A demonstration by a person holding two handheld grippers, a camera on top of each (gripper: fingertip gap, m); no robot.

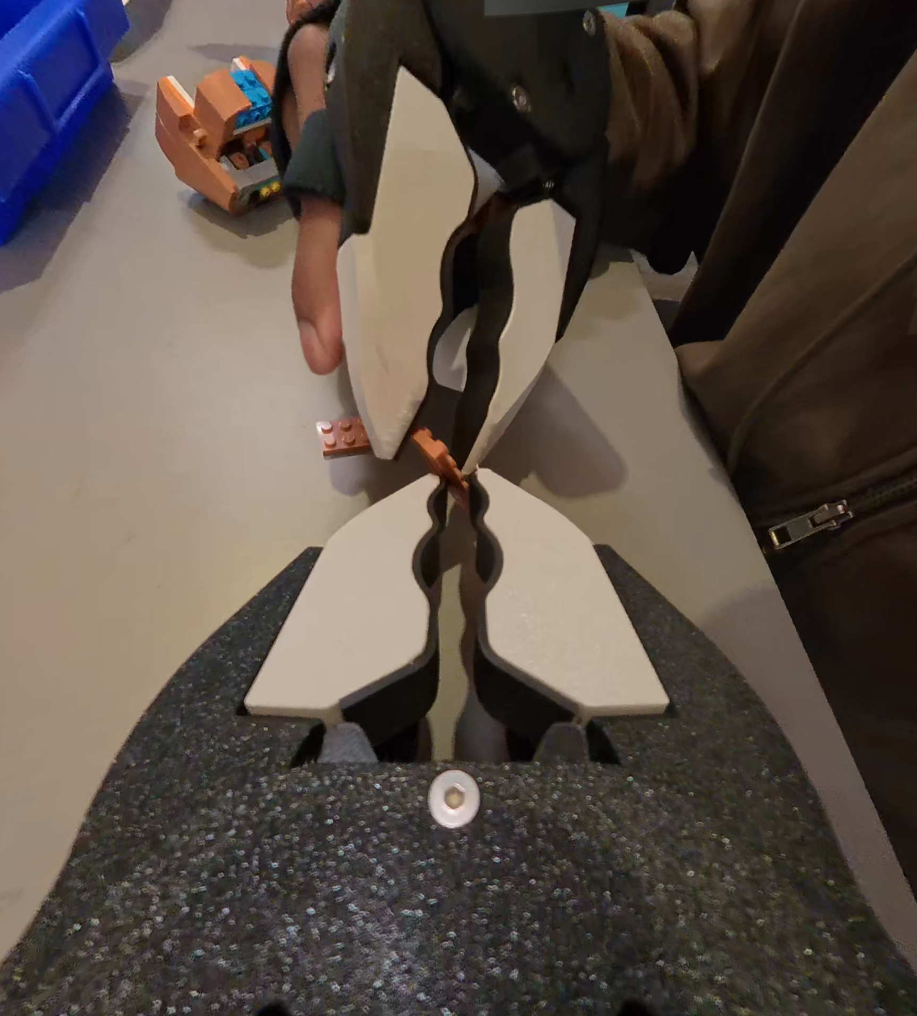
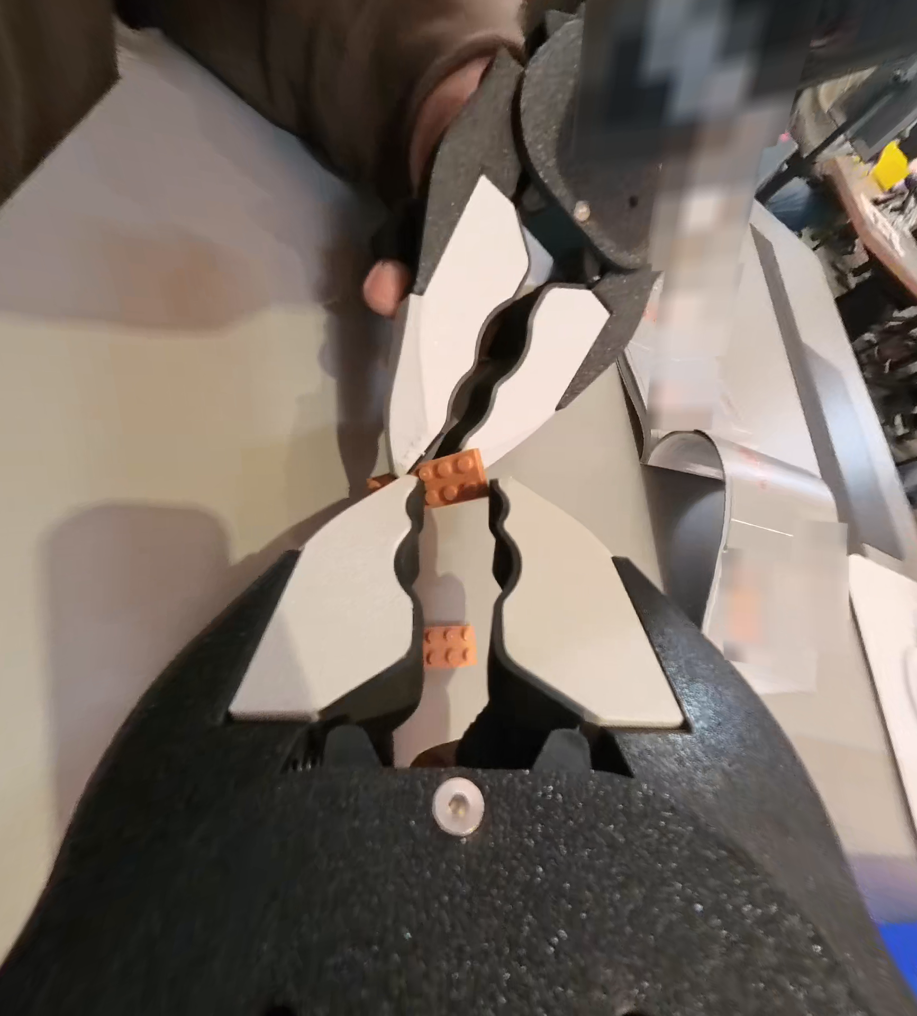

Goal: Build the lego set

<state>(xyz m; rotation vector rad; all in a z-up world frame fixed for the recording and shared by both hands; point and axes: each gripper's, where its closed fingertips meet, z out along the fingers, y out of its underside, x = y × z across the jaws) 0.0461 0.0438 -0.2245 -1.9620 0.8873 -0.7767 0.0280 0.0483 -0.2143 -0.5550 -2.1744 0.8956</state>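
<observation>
While both grippers meet | plates: two (image 2: 453, 476) (image 2: 448, 646) | model: one (image 1: 214, 137)

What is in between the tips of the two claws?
A small orange lego plate. The left claw pinches its edge, and the right claw meets it from the other side. The right wrist view shows it best.

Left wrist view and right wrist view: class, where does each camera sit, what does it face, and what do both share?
Left wrist view: rides the left hand-held gripper, looking across the table at the right hand-held gripper; a thumb and brown sleeve show.
Right wrist view: rides the right hand-held gripper, facing back toward the left one; a fingertip shows.
Shared: the orange plate between both tips, and a loose plate on the table.
</observation>
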